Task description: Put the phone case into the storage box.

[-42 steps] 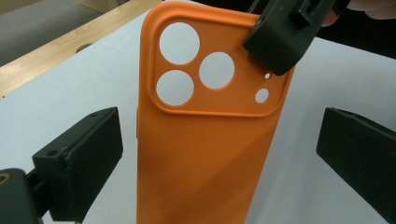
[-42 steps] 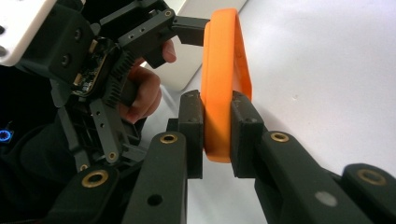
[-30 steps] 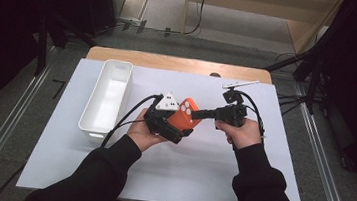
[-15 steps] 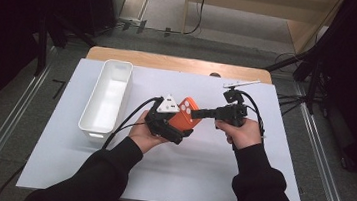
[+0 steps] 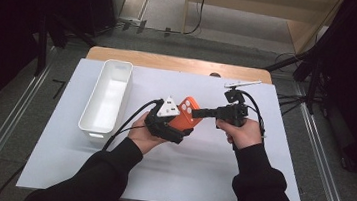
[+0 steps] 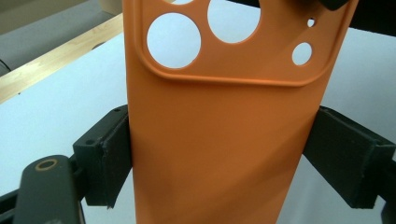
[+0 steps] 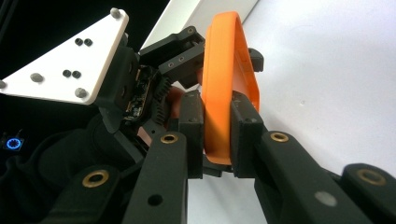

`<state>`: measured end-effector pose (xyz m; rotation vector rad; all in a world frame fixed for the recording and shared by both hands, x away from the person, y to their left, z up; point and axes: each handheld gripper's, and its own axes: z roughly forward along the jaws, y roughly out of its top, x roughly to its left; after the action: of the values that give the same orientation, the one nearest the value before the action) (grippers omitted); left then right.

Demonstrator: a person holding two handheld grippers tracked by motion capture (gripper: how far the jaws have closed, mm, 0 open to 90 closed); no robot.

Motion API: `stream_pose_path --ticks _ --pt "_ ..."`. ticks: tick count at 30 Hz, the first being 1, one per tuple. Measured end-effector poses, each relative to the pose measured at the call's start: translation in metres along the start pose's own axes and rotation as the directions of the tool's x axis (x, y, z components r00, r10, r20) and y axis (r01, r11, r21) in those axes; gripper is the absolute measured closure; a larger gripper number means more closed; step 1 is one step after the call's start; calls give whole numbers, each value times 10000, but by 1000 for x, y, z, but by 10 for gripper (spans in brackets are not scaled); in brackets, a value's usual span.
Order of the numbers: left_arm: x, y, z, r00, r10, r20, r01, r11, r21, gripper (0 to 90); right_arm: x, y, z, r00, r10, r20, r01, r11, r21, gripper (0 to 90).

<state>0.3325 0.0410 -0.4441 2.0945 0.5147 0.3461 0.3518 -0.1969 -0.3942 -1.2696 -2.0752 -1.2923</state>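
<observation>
while the right gripper point(image 7: 217, 135) fingers clamp the orange phone case point(image 6: 224, 140) above the bench point(image 5: 198, 183) and the left gripper point(image 6: 224, 158) fingers have just been closing across it, not visibly pressing, it may twist free.

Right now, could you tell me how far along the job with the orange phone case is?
Done: the case is off the table, clamped at its edge by the right gripper. In hand: the left gripper straddles it, its jaws just closing in, the left pad touching, the right pad not yet pressing. Left: finishing that grip; the white bin holds nothing.
</observation>
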Motion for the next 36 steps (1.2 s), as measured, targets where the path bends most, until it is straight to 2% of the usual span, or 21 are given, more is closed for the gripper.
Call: stream_pose_path --ticks 8,20,23,27,33,36 --pt "0 2 -1 9999 -49 100 47 9999 165 149 0 0 0 9999 -93 87 93 10000 -13 745" --pt "1 4 -2 9993 -264 248 255 9990 358 149 -1 -1 -3 9996 -167 218 169 9998 -109 613" --pt "4 4 -4 9985 -484 265 472 9980 425 149 0 -2 -3 9995 -216 209 217 9997 -53 597" --pt "8 4 -5 9981 -586 173 576 9969 532 148 0 -2 -4 9995 -254 210 255 9997 -60 580" --pt "12 4 -8 9967 -799 161 791 9957 477 148 -1 -3 -6 9993 -302 239 304 9995 -50 571" --pt "17 5 -12 9942 -1068 114 1063 9935 396 149 -2 -4 -8 9989 -385 268 386 9992 -31 560"
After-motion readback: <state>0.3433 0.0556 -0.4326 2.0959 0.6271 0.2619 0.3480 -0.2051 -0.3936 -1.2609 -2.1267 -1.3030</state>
